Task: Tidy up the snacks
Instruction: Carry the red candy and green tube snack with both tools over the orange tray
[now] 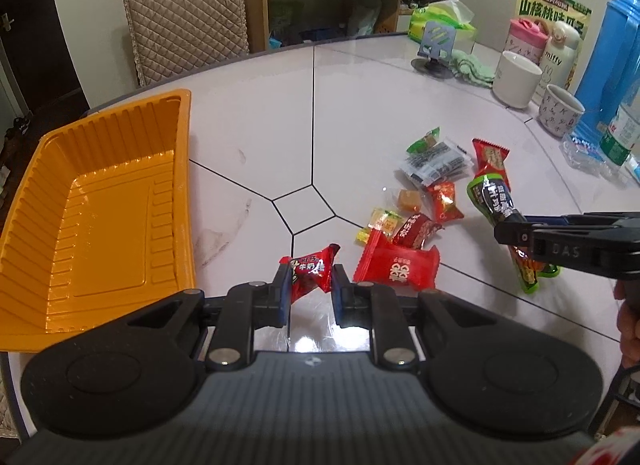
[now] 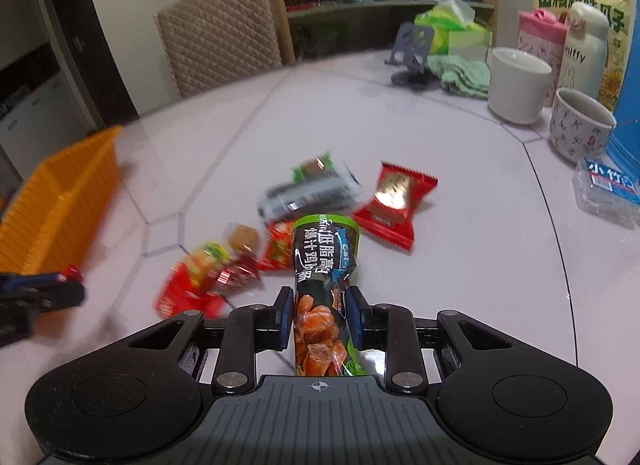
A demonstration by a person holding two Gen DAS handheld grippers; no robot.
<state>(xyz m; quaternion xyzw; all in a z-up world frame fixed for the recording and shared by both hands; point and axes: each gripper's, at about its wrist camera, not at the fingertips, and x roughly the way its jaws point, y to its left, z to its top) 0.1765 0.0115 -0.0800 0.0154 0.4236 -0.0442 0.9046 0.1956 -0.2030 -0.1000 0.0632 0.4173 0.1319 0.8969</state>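
Motion blur smears the loose snack pile (image 2: pixel 224 265) in the right wrist view, so those labels are unreadable, and the orange tray (image 1: pixel 108 201) is cut off at the frame's 9 o'clock edge. Both hands tilt their tools steeply down at the glossy white table (image 1: pixel 260 137). The left gripper (image 1: pixel 311 285) is clamped on a crinkly red candy packet (image 1: pixel 310 269), just right of the ribbed plastic tray. The right gripper (image 2: pixel 318 313) pinches a long green-and-black sausage pack (image 2: pixel 324 285), lifted at 3 o'clock of the pile.
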